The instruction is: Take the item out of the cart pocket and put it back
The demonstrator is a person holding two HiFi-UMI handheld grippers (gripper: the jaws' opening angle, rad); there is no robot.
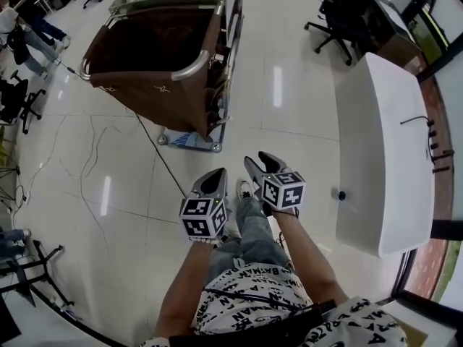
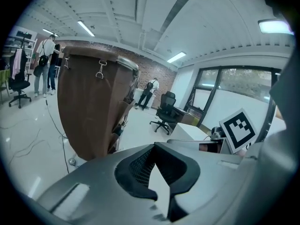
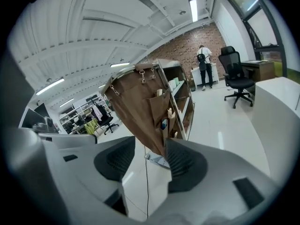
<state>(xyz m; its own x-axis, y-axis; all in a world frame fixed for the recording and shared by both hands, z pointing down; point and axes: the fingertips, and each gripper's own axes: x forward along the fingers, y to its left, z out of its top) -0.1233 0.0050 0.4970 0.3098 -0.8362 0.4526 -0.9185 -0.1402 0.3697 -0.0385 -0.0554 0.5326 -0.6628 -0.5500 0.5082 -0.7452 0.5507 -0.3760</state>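
The cart (image 1: 155,63) carries a brown fabric bag on a metal frame and stands on the floor ahead of me. In the right gripper view its side pockets (image 3: 161,111) hold small items, among them a blue one (image 3: 163,124). Both grippers hang low in front of the person's legs, well short of the cart. My left gripper (image 1: 217,172) has its jaws together (image 2: 154,145), holding nothing. My right gripper (image 1: 258,157) stands open (image 3: 151,142), and only the distant cart shows through the gap. The cart (image 2: 91,111) also fills the left of the left gripper view.
A white curved desk (image 1: 383,150) stands on the right, with a black office chair (image 1: 347,13) behind it. Thin cables (image 1: 87,157) trail over the tiled floor from the cart. People (image 1: 29,27) and another chair (image 1: 14,100) are at the far left. A shelf unit (image 3: 180,97) stands behind the cart.
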